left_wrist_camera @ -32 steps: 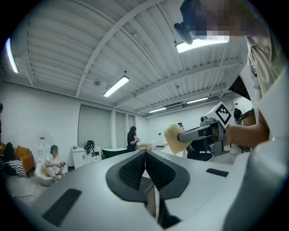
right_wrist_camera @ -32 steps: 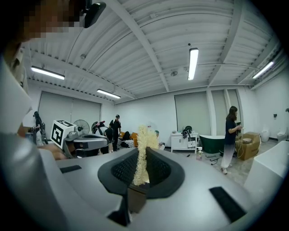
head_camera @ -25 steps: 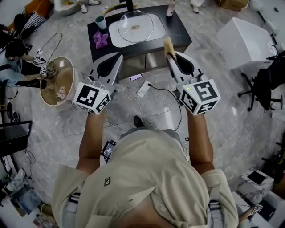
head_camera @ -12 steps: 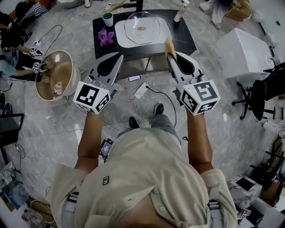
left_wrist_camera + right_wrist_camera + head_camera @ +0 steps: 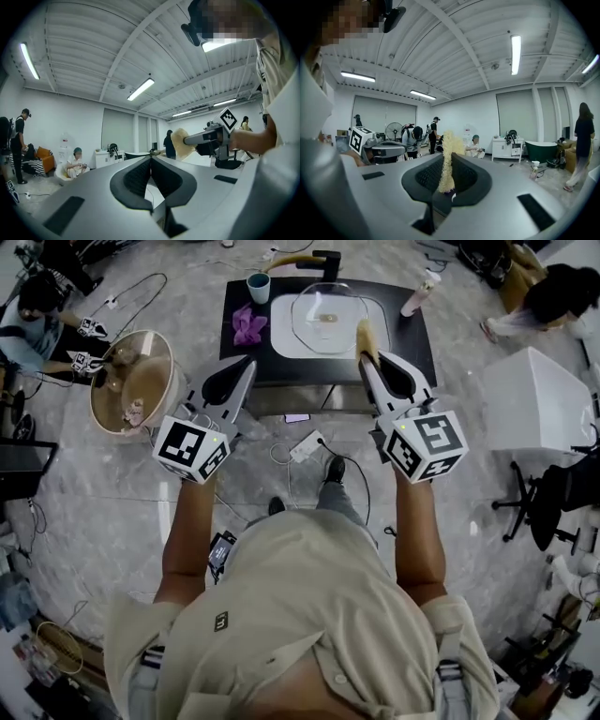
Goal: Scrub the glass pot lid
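Observation:
The glass pot lid lies on a white tray on a low black table ahead of me. My right gripper is shut on a yellow scrub sponge, whose tip hangs over the table's near edge, beside the lid. My left gripper is shut with nothing in it, held short of the table's front left. In the left gripper view the sponge shows at the right gripper's tip.
A teal cup, a purple cloth and a spray bottle stand on the table. A round beige basin sits on the floor at left, a white box at right. Cables and a power strip lie below. People sit around.
The table with the lid has come closer and shifted right in the head view as I walk up. Both grippers keep their pose, the sponge still held.

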A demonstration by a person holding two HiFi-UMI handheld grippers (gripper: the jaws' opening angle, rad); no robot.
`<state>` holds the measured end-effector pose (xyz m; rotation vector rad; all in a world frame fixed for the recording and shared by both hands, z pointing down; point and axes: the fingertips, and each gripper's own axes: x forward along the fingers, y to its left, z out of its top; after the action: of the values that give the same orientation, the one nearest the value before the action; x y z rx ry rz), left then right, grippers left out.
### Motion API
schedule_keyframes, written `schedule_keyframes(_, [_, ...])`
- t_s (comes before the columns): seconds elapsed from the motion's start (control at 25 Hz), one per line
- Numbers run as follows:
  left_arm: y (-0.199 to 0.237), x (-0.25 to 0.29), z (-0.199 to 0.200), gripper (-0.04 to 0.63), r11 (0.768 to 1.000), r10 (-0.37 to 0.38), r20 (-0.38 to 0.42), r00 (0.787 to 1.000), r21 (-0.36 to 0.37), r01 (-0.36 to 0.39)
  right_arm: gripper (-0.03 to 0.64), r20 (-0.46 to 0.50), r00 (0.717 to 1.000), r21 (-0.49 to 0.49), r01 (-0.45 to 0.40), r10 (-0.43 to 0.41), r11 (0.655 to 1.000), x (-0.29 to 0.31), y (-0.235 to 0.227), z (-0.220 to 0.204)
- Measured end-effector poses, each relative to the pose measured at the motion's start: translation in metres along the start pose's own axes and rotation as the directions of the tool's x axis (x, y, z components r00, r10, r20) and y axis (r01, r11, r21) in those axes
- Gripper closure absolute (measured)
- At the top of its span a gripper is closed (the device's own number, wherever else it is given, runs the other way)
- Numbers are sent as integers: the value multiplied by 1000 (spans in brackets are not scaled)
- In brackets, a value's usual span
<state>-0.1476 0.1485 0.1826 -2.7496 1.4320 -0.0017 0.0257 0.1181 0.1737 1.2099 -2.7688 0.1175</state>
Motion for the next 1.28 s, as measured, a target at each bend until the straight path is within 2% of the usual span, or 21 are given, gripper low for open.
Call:
schedule_keyframes(0.24, [20,57,-11,581,996,86,-52,995,15,-85,572,-7,994,29,-105,105,994,53,-58,-6])
schedule_keyframes(0.68, [18,144,-22,581,978,209,-114,971,27,-207,573,1,968,81,-250,250,965,99,-152,-12])
schedule_keyframes(0.92, [13,178,-30,581,972,235,-146,961,35,-233,573,7,963,100,-270,271,958,106,-192,-19])
schedule_keyframes(1.08, [11,194,-31,581,975,221,-153,963,46,-216,574,3,963,114,-266,268,957,104,-205,-24])
schedule_keyframes(1.28, [16,210,-29,581,980,196,-143,970,48,-191,572,3,975,110,-222,224,969,100,-218,-22])
